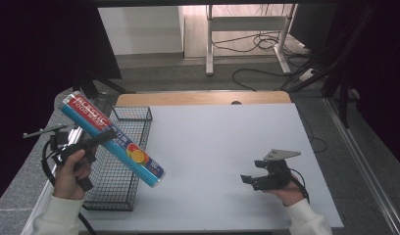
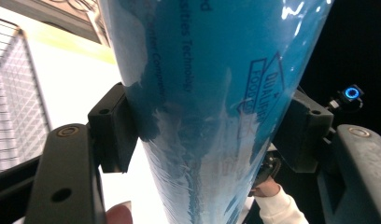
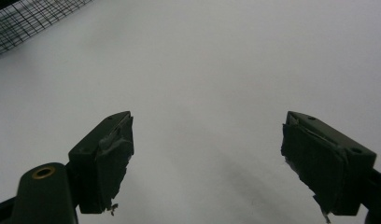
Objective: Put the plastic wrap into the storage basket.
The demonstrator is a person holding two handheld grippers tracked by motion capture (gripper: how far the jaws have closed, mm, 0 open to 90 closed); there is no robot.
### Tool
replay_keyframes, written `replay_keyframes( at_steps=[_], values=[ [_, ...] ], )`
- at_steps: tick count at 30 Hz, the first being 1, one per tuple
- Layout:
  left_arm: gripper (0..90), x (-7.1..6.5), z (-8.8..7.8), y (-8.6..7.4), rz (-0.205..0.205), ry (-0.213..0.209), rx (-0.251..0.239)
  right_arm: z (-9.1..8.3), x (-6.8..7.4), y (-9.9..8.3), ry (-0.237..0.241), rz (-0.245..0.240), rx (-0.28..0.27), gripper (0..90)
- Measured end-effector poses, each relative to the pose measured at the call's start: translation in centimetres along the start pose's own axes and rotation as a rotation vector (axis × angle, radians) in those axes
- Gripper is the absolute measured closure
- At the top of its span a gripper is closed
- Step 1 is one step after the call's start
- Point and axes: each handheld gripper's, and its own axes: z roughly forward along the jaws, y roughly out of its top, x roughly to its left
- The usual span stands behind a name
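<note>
From the high view, my left gripper (image 1: pixel 104 137) is clenched on the long blue food-wrap box (image 1: pixel 111 139), holding it tilted in the air above the black wire basket (image 1: pixel 120 193) at the table's left; lowering it in is what I judge remains. In my left gripper view, the box (image 2: pixel 202 107) sits squeezed between both jaws. In my right gripper view, my right gripper (image 3: pixel 207 163) hangs released over bare white table (image 3: pixel 216 60).

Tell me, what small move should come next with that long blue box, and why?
Probably lower it into the wire basket. The left claw is clamped on the blue box, holding it tilted above the basket, while the right claw rests open on the table.
</note>
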Motion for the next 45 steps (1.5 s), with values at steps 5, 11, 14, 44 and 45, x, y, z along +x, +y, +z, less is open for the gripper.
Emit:
replay_keyframes(
  at_steps=[5, 11, 14, 44, 45],
  values=[
    [32.0, 0.7, -1.6, 0.3, -0.01, 0.036, -0.018, 0.2, 0.0, 0.0, -0.007, -0.002, 0.008, 17.1],
    [32.0, 1.1, -2.9, 0.6, -0.005, 0.075, -0.001, 0.3, -0.1, 0.0, -0.014, -0.002, 0.008, 17.2],
    [32.0, 1.2, -3.7, 0.9, -0.002, 0.09, 0.004, 0.3, -0.1, 0.0, -0.019, 0.002, 0.007, 17.3],
    [32.0, 3.3, -5.1, 3.1, 0.065, 0.295, 0.179, 0.5, -0.3, -0.1, -0.041, 0.004, 0.019, 17.6],
    [32.0, 3.4, -4.9, 3.0, 0.069, 0.305, 0.193, 0.5, -0.3, -0.1, -0.041, 0.005, 0.02, 17.6]
  ],
)
